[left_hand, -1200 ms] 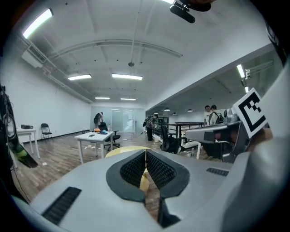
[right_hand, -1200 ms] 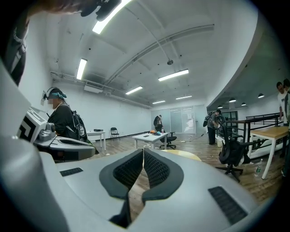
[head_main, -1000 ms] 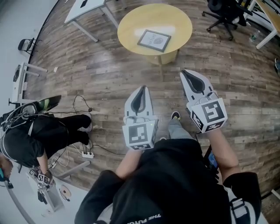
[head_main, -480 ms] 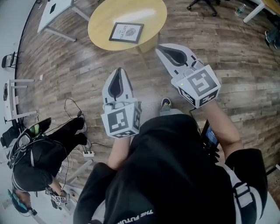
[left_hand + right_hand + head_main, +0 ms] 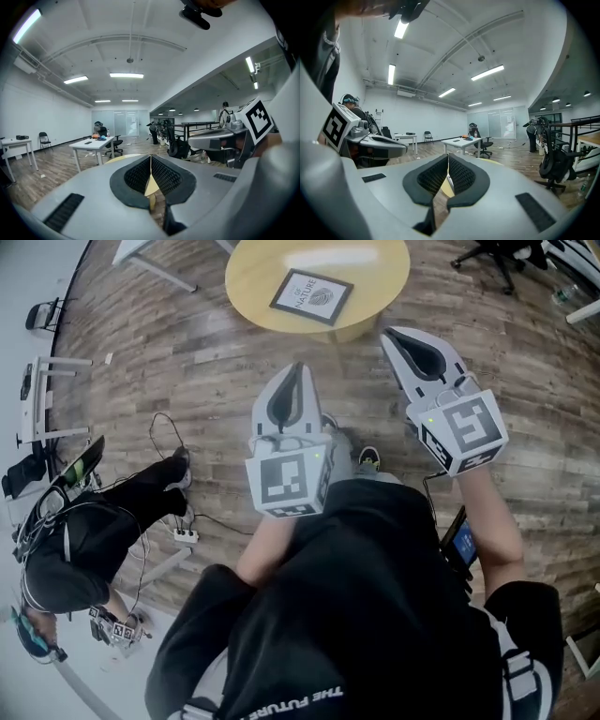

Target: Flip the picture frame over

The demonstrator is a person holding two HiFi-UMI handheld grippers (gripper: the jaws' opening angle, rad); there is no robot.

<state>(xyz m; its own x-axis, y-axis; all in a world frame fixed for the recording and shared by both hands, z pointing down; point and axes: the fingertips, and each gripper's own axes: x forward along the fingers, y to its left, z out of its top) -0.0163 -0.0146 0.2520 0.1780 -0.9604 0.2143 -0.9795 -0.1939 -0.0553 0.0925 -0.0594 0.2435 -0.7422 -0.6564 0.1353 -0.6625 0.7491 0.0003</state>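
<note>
The picture frame [image 5: 311, 296] lies flat and face up on the round yellow table [image 5: 375, 268] at the top of the head view. Both grippers are held out level over the wooden floor, short of the table. My left gripper [image 5: 298, 367] is shut with nothing in it, its tip just before the table's near edge. My right gripper [image 5: 390, 333] is also shut and empty, beside the table's near right rim. In the left gripper view the pads [image 5: 161, 176] meet at the tip, and a sliver of yellow table [image 5: 150, 187] shows behind them. The right gripper view shows the same closed pads [image 5: 459, 176].
A person [image 5: 84, 540] crouches at the left by cables and a power strip [image 5: 184, 535]. A white table [image 5: 150, 251] stands at the far left and an office chair [image 5: 492, 259] at the far right. More desks, chairs and people fill the room beyond.
Both grippers have advanced across the floor toward the yellow table, so their tips are now close to its near edge. Both stay shut. The frame has not moved on the table.
</note>
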